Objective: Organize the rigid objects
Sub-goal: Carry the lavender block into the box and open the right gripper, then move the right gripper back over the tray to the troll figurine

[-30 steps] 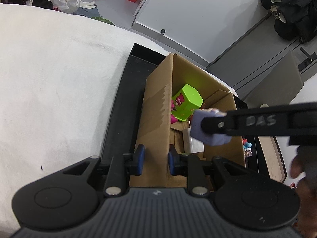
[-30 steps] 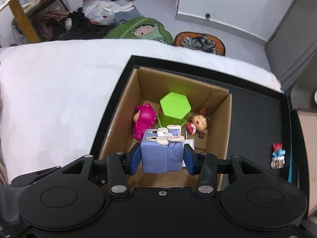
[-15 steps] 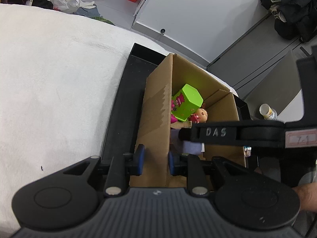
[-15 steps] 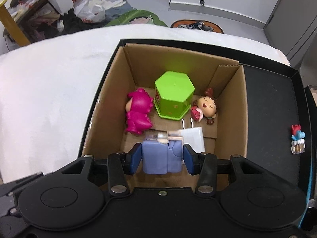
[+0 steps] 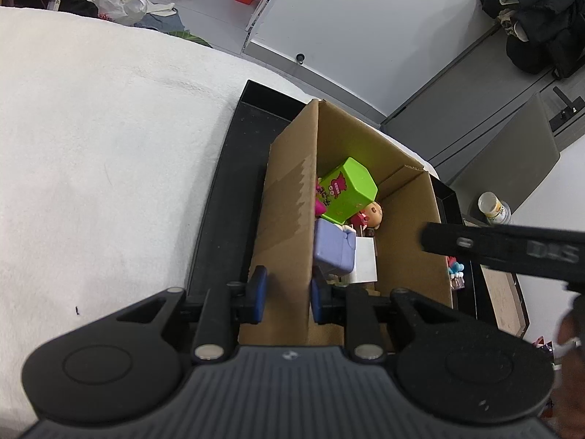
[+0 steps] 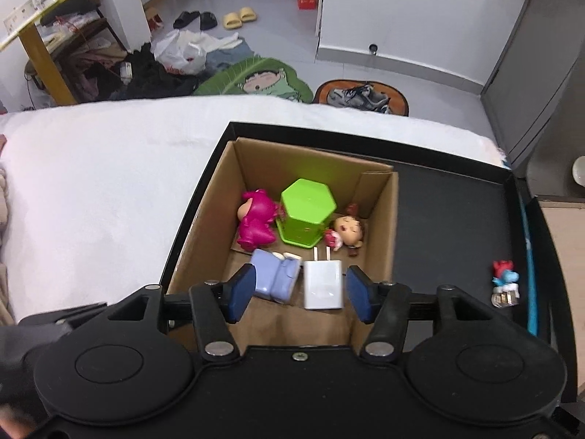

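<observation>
Left tool [image 5: 284, 294]: clamped narrow on the near left wall of the cardboard box [image 5: 289, 219], one blue pad outside the wall, the other inside. Box seated in a black tray [image 6: 457, 212] on a white bed [image 5: 109, 146].

Right tool [image 6: 299, 294]: above the near end of the box, pointing steeply down, jaws opening, pads clear of everything. Nothing gripped. Below and between the pads, on the box floor: lavender block toy [image 6: 275, 276] lying tilted near the left pad, white plug adapter [image 6: 323, 284] just beside it toward the right pad, prongs pointing away from the tool.

Farther ahead of the right tool, toward the far wall of the box: green hexagonal container [image 6: 307, 212] upright in the middle, magenta figure [image 6: 256, 223] touching its left side, small brown-haired doll [image 6: 345, 232] lying at its right.

Right of the box, on the bare tray floor, well apart: small red-and-blue figurine [image 6: 506, 283]. From the left tool's view, right tool's black finger crossing over the box's right wall.
</observation>
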